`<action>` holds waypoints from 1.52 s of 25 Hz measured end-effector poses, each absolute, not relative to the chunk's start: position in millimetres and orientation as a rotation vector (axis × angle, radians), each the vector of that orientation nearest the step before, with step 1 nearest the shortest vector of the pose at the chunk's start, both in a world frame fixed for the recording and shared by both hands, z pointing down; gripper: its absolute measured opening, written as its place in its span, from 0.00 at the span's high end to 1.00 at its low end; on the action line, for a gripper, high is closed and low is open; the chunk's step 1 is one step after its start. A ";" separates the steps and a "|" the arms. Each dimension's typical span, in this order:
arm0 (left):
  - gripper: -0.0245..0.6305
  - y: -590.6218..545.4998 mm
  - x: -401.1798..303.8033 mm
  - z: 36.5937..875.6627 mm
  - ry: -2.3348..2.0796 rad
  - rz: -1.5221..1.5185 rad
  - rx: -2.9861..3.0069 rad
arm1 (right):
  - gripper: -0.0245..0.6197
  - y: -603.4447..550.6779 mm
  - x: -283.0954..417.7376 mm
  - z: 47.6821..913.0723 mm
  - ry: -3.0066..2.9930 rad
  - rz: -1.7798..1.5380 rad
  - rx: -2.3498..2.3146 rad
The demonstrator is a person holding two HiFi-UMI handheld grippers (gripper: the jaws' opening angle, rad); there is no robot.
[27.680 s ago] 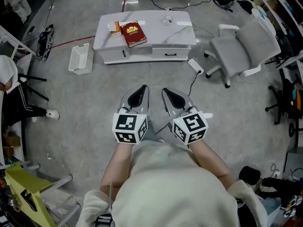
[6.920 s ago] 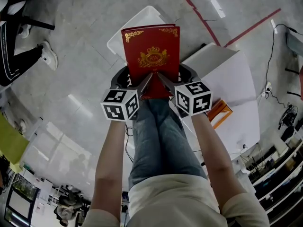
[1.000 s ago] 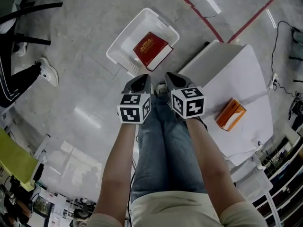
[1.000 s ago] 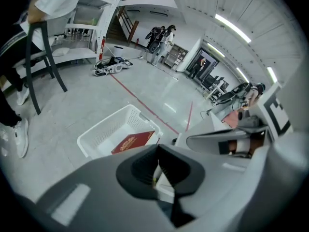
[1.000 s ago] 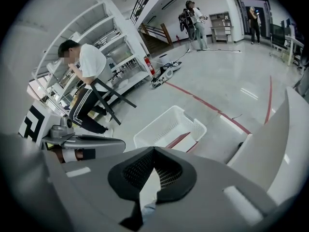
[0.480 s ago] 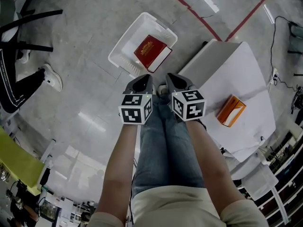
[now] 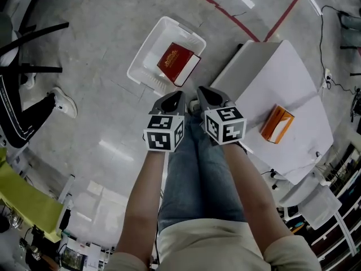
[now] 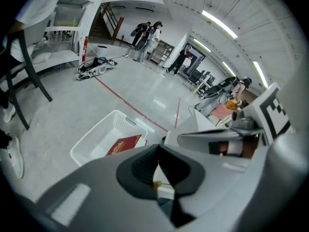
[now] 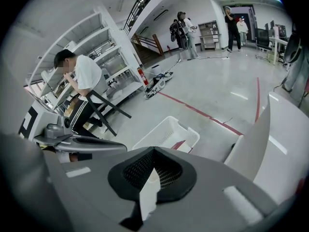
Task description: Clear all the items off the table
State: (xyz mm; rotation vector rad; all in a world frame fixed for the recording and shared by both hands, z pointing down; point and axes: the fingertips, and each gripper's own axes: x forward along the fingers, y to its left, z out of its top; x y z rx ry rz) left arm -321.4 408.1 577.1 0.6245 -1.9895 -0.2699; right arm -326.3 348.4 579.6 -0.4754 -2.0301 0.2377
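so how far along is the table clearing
Done: the book lies in the basket on the floor. In hand: nothing; the left gripper and right gripper are both shut and empty. Left: the orange box sits on the table, not yet moved.
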 end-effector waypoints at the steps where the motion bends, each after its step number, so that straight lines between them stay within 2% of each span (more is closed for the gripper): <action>1: 0.95 405.7 -320.4 576.0 -1.983 -0.263 0.640 | 0.97 345.7 -325.8 578.5 -2.035 0.242 -0.466; 23: 0.95 326.4 -306.6 555.0 -1.916 -0.214 0.878 | 0.96 274.7 -296.9 559.8 -2.129 0.320 -0.239; 38: 0.95 238.9 -262.8 547.1 -1.882 -0.148 0.978 | 0.96 186.3 -249.0 552.1 -2.171 0.377 -0.121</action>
